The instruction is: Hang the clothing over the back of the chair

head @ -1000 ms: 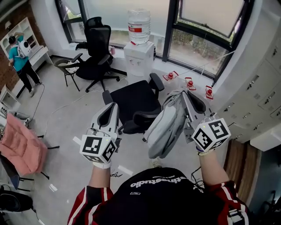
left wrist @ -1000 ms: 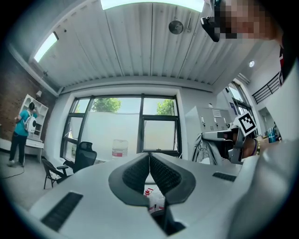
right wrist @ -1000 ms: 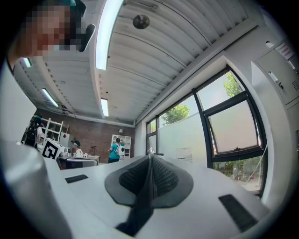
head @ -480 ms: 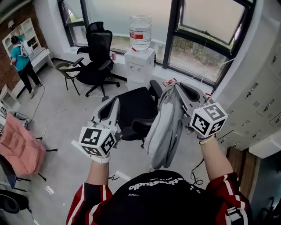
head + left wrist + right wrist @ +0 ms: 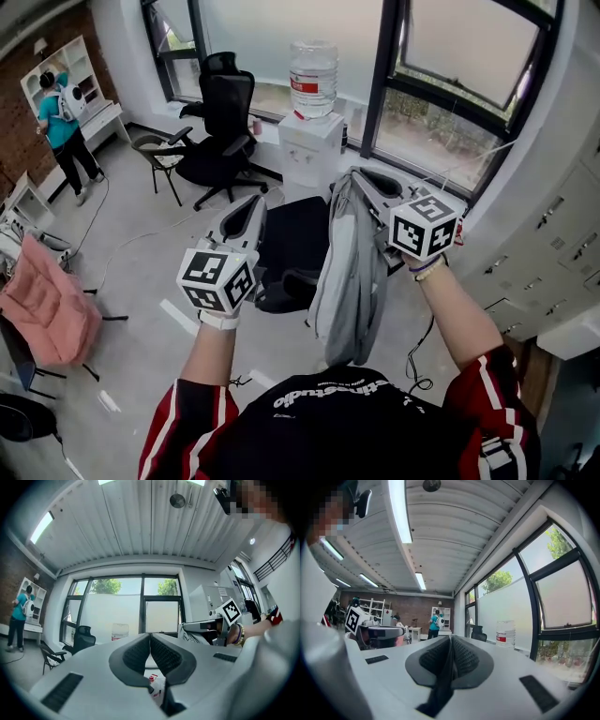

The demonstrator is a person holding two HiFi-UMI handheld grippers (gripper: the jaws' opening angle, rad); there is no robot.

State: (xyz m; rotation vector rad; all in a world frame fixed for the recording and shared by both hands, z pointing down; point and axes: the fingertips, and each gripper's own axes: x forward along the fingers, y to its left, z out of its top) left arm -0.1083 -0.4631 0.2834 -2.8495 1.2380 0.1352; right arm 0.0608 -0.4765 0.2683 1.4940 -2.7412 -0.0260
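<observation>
A grey garment [image 5: 347,272] hangs in long folds from my right gripper [image 5: 352,177], which is shut on its upper edge. In the right gripper view a dark strip of cloth [image 5: 442,686] is pinched between the closed pads. Below and between both grippers stands the black office chair [image 5: 291,246], partly hidden by the garment. My left gripper [image 5: 247,212] is held over the chair's left side, shut, with nothing in it; its pads [image 5: 161,656] meet in the left gripper view. There the right gripper [image 5: 206,629] shows at the right.
A water dispenser [image 5: 314,141] stands by the window behind the chair. A second black chair [image 5: 220,131] and a small chair [image 5: 157,157] stand at the back left. A pink garment [image 5: 47,314] lies over a chair at left. A person [image 5: 64,117] stands far left; lockers [image 5: 562,234] line the right.
Both grippers have risen and moved forward. The grey garment has been lifted higher and now hangs straighter in front of the black chair.
</observation>
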